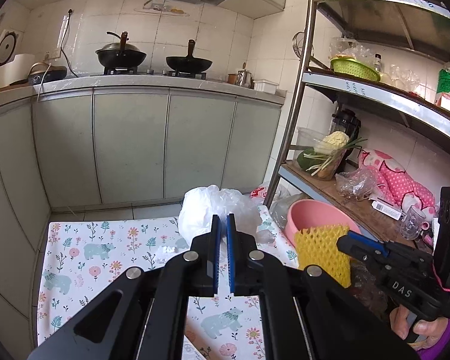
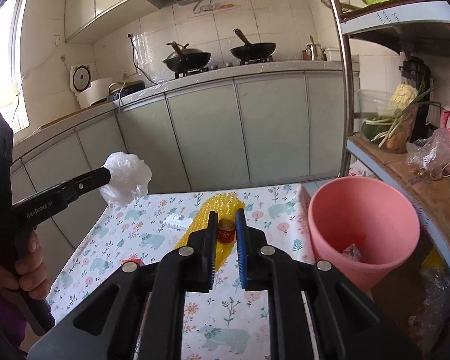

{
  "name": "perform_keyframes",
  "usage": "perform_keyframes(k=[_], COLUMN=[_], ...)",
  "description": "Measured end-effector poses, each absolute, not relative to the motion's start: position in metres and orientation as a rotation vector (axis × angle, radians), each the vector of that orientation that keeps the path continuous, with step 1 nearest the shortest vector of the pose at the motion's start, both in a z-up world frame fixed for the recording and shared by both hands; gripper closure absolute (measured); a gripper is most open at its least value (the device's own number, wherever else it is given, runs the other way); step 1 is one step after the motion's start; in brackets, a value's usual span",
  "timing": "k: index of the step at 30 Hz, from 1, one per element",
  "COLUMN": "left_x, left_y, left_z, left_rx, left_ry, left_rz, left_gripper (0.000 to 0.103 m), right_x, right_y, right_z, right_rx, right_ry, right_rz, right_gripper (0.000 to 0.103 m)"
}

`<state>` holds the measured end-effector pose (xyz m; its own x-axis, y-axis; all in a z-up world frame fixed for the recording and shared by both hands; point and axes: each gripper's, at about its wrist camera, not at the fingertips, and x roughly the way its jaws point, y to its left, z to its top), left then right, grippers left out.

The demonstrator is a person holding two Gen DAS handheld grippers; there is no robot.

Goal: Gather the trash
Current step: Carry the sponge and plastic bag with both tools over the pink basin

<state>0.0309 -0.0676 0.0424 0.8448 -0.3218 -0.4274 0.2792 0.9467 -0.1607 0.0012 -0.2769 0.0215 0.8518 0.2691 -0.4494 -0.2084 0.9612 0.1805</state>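
Observation:
My left gripper (image 1: 223, 219) is shut on a crumpled white plastic bag (image 1: 207, 210), held up over the flowered tablecloth (image 1: 105, 258). The right wrist view shows that bag (image 2: 126, 177) hanging off the left gripper (image 2: 108, 177), clear of the table. My right gripper (image 2: 226, 213) is shut on a yellow foam net (image 2: 222, 204), which droops below its fingers. From the left wrist view the net (image 1: 324, 249) hangs from the right gripper (image 1: 342, 240) beside the pink bin (image 1: 315, 213). A small red tin (image 2: 226, 232) shows through the gap between the right gripper's fingers.
The pink bin (image 2: 363, 231) stands at the table's right edge with scraps at its bottom. A white scrap (image 2: 177, 220) and a small red piece (image 2: 132, 262) lie on the tablecloth. A metal shelf rack (image 2: 345, 90) crowds the right; kitchen cabinets (image 1: 129, 144) stand behind.

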Motion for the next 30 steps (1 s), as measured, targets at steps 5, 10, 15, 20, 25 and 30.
perform_keyframes(k=[5,10,15,20,25,30], left_x=[0.03,0.031,0.031,0.034,0.043,0.051], left_y=[-0.084,-0.103,-0.126,-0.144,-0.161,-0.174], left_z=[0.052,0.062,0.068,0.07,0.067,0.063], left_rx=[-0.095,-0.087,-0.063,-0.045,-0.025,-0.01], left_ry=[0.442,0.419,0.399,0.394,0.404,0.408], left_rz=[-0.352,-0.392,-0.432,-0.463,-0.473,-0.486], left_gripper=[0.1,0.1,0.1,0.1,0.1,0.099], right_x=[-0.01,-0.018,-0.022,-0.024,-0.025,-0.024], right_y=[-0.303,-0.32,-0.333,-0.342,-0.349,-0.356], right_z=[0.038,0.049,0.055,0.055,0.053,0.051], right_rx=[0.139,0.141,0.143,0.15,0.157,0.161], right_ry=[0.425,0.386,0.371,0.365,0.363,0.364], right_rz=[0.179,0.12,0.082,0.055,0.038,0.023], right_gripper=[0.091,0.091,0.091,0.091,0.091,0.091])
